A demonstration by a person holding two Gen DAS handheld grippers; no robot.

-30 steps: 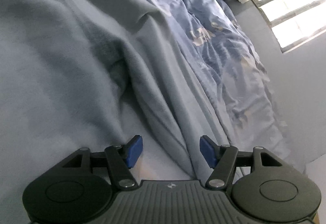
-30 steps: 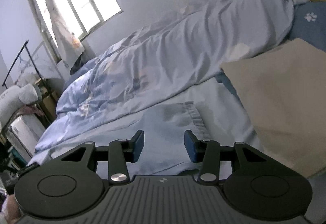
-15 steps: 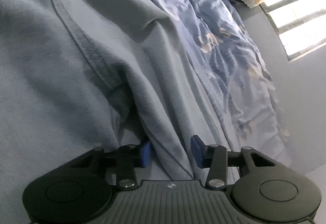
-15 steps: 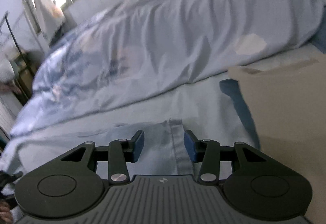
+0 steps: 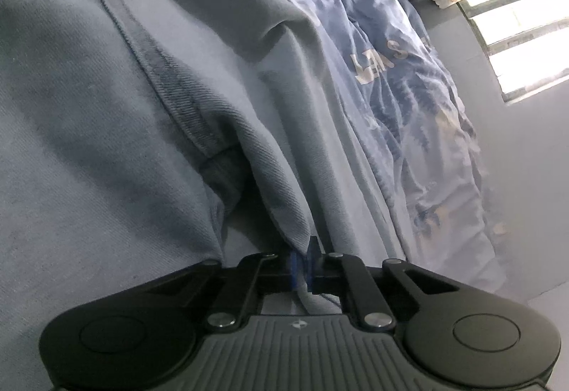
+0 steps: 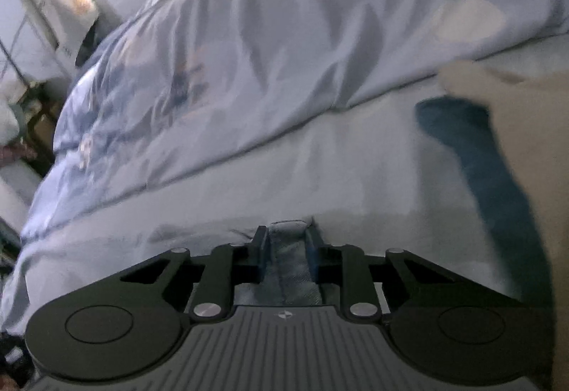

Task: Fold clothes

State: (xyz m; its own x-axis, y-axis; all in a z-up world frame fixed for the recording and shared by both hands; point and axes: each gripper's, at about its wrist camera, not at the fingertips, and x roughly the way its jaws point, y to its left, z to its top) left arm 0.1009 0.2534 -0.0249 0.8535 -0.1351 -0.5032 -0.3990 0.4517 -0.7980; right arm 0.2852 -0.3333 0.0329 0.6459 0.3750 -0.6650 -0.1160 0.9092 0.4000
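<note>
On bed: left hand-held gripper pinches garment fold; right hand-held gripper, just closing, straddles hem.

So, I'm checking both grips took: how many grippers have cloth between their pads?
2. The left gripper is shut on a fold of the pale blue garment; the right gripper has just closed on the garment's hem.

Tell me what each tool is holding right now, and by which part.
Left tool: shut on a fold of the pale blue garment. Right tool: its jaws, just closing, hold the garment's ribbed hem.
</note>
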